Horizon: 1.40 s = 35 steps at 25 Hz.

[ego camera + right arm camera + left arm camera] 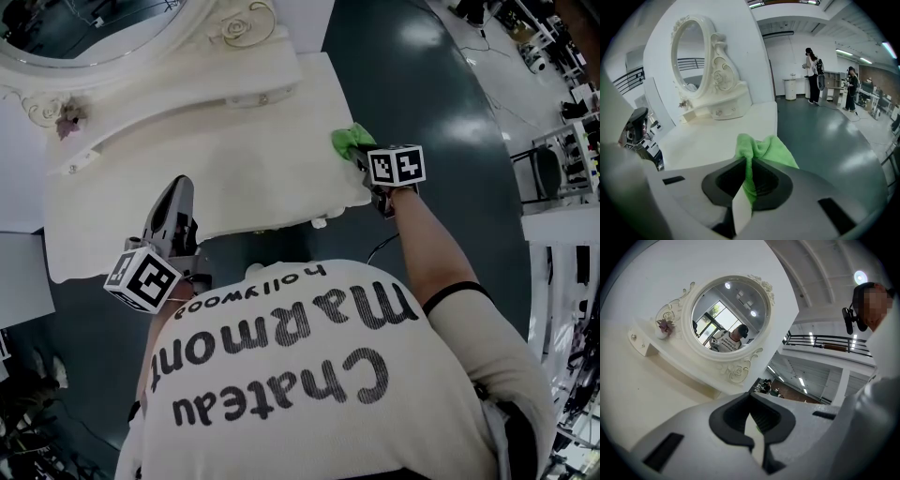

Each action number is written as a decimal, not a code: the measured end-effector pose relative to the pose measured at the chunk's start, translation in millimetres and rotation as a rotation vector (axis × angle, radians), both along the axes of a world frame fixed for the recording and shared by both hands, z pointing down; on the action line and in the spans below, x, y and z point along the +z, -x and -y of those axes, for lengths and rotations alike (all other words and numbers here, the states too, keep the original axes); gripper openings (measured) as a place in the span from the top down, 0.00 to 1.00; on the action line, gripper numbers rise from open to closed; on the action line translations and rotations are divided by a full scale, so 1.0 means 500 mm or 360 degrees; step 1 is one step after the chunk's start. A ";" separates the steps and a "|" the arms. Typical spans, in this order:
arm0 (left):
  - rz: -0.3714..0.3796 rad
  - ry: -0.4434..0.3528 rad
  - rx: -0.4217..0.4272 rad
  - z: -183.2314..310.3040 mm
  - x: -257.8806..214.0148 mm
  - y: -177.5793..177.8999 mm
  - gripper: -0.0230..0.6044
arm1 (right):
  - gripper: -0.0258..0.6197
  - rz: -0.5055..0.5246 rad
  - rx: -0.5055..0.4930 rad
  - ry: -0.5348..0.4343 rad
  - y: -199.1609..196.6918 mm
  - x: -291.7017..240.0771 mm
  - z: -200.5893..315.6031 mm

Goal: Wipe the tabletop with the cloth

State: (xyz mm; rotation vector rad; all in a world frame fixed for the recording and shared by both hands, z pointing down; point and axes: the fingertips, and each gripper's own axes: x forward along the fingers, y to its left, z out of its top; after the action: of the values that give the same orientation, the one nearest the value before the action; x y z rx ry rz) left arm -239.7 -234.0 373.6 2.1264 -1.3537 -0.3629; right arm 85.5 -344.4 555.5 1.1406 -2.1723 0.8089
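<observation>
A green cloth [351, 141] lies bunched at the right edge of the cream dressing-table top [234, 178]. My right gripper [364, 161] is shut on the green cloth [761, 150], which sticks out between the jaws over the tabletop [717, 136]. My left gripper [178, 202] hovers over the table's front edge on the left, jaws closed together with nothing between them. In the left gripper view the left gripper [752, 420] points up at the oval mirror [727, 315].
An ornate oval mirror [94, 33] on a raised shelf [187, 103] stands at the back of the table. A small flower ornament [67, 122] sits at the shelf's left end. Dark floor [422, 94] lies to the right; people stand far off [813, 75].
</observation>
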 end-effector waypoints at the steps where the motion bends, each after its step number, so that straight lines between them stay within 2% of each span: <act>1: -0.0002 0.0002 0.0001 0.000 0.002 0.001 0.95 | 0.87 0.0003 0.0010 0.0000 -0.001 0.001 0.001; 4: -0.0010 0.0012 -0.0003 -0.003 0.008 0.006 0.95 | 0.87 0.0019 0.0056 0.0008 -0.009 0.002 0.002; 9: -0.0002 0.0015 -0.0003 -0.007 0.010 0.011 0.95 | 0.87 -0.0051 0.0132 0.0052 -0.021 -0.012 0.006; 11: 0.0000 0.0015 -0.0006 -0.007 0.011 0.015 0.95 | 0.87 0.0018 0.0147 -0.0003 -0.002 -0.045 0.017; 14: 0.0000 0.0011 -0.0016 -0.007 0.009 0.018 0.95 | 0.87 0.0241 0.0113 -0.0067 0.068 -0.103 0.031; 17: 0.0010 0.0004 -0.0008 -0.007 0.005 0.015 0.95 | 0.87 0.0332 -0.0025 -0.0078 0.160 -0.136 0.023; 23: -0.0003 0.0028 -0.0079 -0.015 0.012 0.038 0.95 | 0.87 0.0218 -0.0527 -0.0045 0.355 -0.112 -0.047; 28: -0.0010 0.0038 -0.0114 -0.024 0.016 0.055 0.95 | 0.87 0.0067 -0.0860 0.0032 0.449 -0.040 -0.127; 30: -0.0008 0.0039 -0.0128 -0.027 0.018 0.064 0.95 | 0.87 0.0029 -0.0919 0.0033 0.458 -0.011 -0.145; 35: -0.0020 0.0040 -0.0145 -0.025 0.022 0.074 0.95 | 0.87 0.0033 -0.0920 0.0028 0.457 -0.003 -0.145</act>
State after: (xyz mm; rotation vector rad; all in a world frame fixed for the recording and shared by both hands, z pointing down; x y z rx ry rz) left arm -276.5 -221.5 384.5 2.0433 -1.4441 -0.3934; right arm -143.1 -271.9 553.9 0.4438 -2.3261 0.5744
